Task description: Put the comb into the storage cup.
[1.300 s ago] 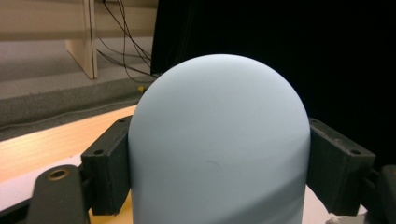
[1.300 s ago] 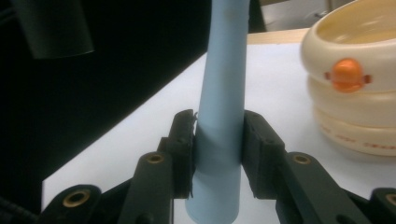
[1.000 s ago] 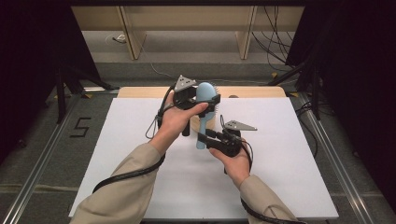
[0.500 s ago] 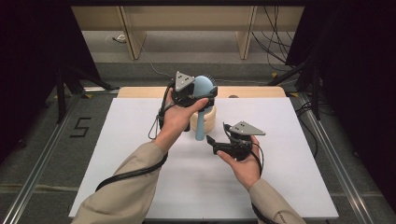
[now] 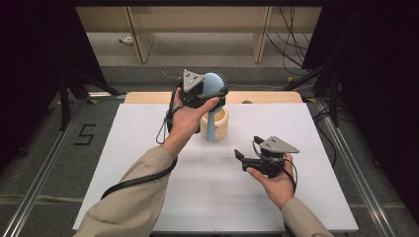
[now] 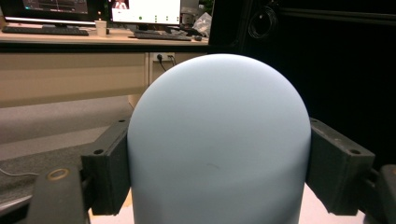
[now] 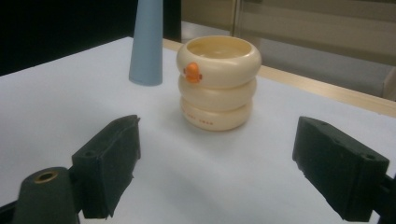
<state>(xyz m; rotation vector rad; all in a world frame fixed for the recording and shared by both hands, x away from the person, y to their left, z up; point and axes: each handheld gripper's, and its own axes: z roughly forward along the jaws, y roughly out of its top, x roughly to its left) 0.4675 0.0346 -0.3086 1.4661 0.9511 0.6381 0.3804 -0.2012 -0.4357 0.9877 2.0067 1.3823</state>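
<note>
Brush (image 5: 213,94), pale blue, dome head clamped in left gripper (image 5: 200,91), handle tip hanging beside cream ringed holder (image 5: 220,123). Right gripper (image 5: 242,157) jaws just opened, empty. Looks rigid, light, smooth plastic; slippery dome, tapered handle (image 7: 147,42) likely better hold.

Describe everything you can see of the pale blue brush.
The pale blue brush looks like smooth matte plastic: a rounded, dome-backed head with dark bristles along its far edge, tapering into a slim handle with a flat end. It hangs handle-down, the tip just above the white table in front of the cream cup, as the right gripper view shows it. The left gripper clamps the head between its jaws, pads pressed against both sides.
</note>
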